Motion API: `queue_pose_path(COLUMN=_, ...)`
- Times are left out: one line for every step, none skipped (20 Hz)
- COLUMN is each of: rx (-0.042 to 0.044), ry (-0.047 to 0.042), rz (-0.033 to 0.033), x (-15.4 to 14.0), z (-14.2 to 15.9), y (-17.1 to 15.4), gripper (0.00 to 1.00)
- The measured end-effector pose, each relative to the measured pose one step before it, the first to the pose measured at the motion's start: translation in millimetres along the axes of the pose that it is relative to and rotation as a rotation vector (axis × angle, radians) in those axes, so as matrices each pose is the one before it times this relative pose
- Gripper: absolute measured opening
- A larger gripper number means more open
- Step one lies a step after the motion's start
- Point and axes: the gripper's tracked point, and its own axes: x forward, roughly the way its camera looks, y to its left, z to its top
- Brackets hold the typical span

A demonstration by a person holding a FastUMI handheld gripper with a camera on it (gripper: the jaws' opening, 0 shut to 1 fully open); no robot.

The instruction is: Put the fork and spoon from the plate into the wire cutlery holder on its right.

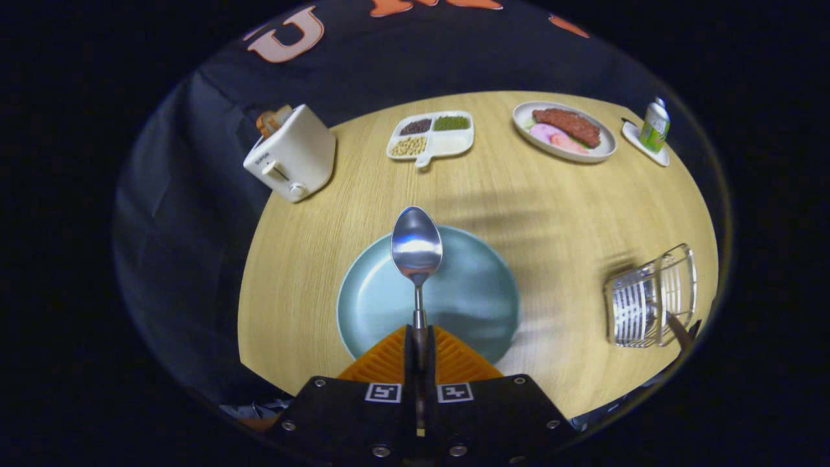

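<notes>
Steel spoon (417,250) is clamped by its handle between the gripper (418,337) fingers, lifted above the teal plate (467,305), which looks bare. A dark handle already stands in the wire cutlery holder (648,298) at right, so seemingly only the spoon's drop remains.

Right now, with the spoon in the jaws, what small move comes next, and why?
Probably swing the gripper to the right, toward the wire cutlery holder. The jaws are shut on the spoon by its handle, its bowl held above the plate, and the holder stands off to the right with a dark handle already in it.
</notes>
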Motion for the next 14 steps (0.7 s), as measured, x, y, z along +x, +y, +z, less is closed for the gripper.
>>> queue_pose_path(rx=-0.00408, ry=-0.03947, rz=-0.01649, x=-12.29, z=6.01, y=-12.35, gripper=0.05)
queue_pose_path(rx=0.00164, ry=-0.03488, rz=-0.01408, x=-14.42, z=5.37, y=-13.40, gripper=0.05)
queue_pose_path(rx=0.00430, ry=-0.01472, rz=-0.01594, x=-12.48, z=2.29, y=-12.89, gripper=0.06)
queue_pose_path(rx=0.00729, ry=-0.00926, rz=-0.01727, x=-11.45, z=0.72, y=-14.64, gripper=0.06)
queue_pose_path(rx=0.00971, ry=-0.00532, rz=-0.01389, x=-11.76, z=0.22, y=-14.02, gripper=0.06)
queue_pose_path(rx=0.01172, ry=-0.00336, rz=-0.00957, x=-15.02, z=1.26, y=-14.50, gripper=0.06)
queue_pose_path(rx=0.01142, ry=0.00173, rz=-0.01055, x=-6.42, z=-1.35, y=-13.55, gripper=0.06)
queue_pose_path(rx=0.00657, ry=0.00949, rz=-0.01209, x=-5.75, z=-3.49, y=-15.08, gripper=0.06)
queue_pose_path(rx=0.00619, ry=0.00925, rz=-0.01364, x=-2.51, z=-2.75, y=-13.77, gripper=0.06)
queue_pose_path(rx=0.00200, ry=0.01580, rz=-0.00839, x=-1.61, z=-4.61, y=-11.07, gripper=0.06)
queue_pose_path(rx=0.00386, ry=0.01188, rz=-0.00419, x=-0.21, z=-2.75, y=-8.98, gripper=0.06)
queue_pose_path(rx=0.00149, ry=0.01432, rz=-0.00418, x=-0.67, z=-3.93, y=-9.02, gripper=0.06)
queue_pose_path(rx=-0.00508, ry=0.01392, rz=-0.00031, x=-0.66, z=-3.34, y=-6.61, gripper=0.06)
queue_pose_path(rx=-0.01143, ry=0.01585, rz=0.00378, x=-0.27, z=-4.09, y=-5.31, gripper=0.06)
